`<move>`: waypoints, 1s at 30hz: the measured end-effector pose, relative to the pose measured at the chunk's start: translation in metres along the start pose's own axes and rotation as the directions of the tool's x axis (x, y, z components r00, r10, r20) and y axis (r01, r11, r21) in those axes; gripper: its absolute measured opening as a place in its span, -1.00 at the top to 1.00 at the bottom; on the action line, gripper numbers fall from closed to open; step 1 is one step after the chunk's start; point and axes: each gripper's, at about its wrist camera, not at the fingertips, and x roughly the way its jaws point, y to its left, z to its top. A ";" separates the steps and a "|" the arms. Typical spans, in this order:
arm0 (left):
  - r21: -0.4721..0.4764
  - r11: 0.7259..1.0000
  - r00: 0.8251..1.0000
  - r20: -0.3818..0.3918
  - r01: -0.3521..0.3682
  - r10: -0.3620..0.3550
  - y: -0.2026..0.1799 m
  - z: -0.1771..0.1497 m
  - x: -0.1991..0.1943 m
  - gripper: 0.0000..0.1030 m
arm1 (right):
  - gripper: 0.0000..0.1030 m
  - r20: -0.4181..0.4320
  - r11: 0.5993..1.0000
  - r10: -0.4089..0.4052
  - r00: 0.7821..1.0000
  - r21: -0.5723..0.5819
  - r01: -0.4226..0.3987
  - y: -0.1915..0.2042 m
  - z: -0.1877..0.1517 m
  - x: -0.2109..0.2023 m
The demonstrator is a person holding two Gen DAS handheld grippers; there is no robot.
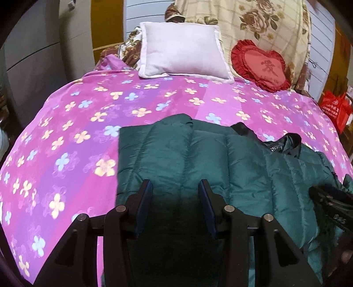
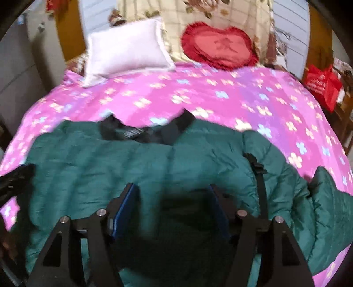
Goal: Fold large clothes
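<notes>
A dark green quilted down jacket (image 1: 220, 159) lies flat on the pink flowered bedspread (image 1: 66, 136), its black collar (image 1: 284, 143) toward the right. My left gripper (image 1: 175, 187) is open and empty, hovering just above the jacket's left part. In the right wrist view the jacket (image 2: 132, 167) spreads across the bedspread (image 2: 242, 95), black collar (image 2: 143, 132) at the far edge and a sleeve (image 2: 331, 209) trailing off to the right. My right gripper (image 2: 173, 192) is open and empty above the jacket's near middle. A black strap (image 2: 260, 176) runs down the jacket's right side.
A white pillow (image 1: 183, 53), a red heart cushion (image 1: 262, 66) and a cream floral quilt (image 1: 253, 19) stand at the head of the bed. A red bag (image 1: 335, 108) stands beyond the right edge. A grey cabinet (image 1: 33, 55) stands left of the bed.
</notes>
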 end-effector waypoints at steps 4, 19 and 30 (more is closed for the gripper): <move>0.007 1.000 1.000 -0.009 0.000 0.000 -0.002 -0.004 0.011 0.50 | -0.37 0.014 0.999 0.030 0.999 0.017 -0.030 -0.009 -0.006 0.008; 0.031 1.000 1.000 0.018 -0.003 0.002 -0.005 -0.013 0.017 0.38 | -0.44 0.009 1.000 0.024 1.000 -0.004 -0.024 -0.008 -0.034 -0.020; 0.028 1.000 1.000 0.022 -0.006 0.005 -0.005 -0.015 0.017 0.35 | -0.45 0.049 0.999 0.031 0.998 0.033 -0.032 -0.011 -0.039 -0.036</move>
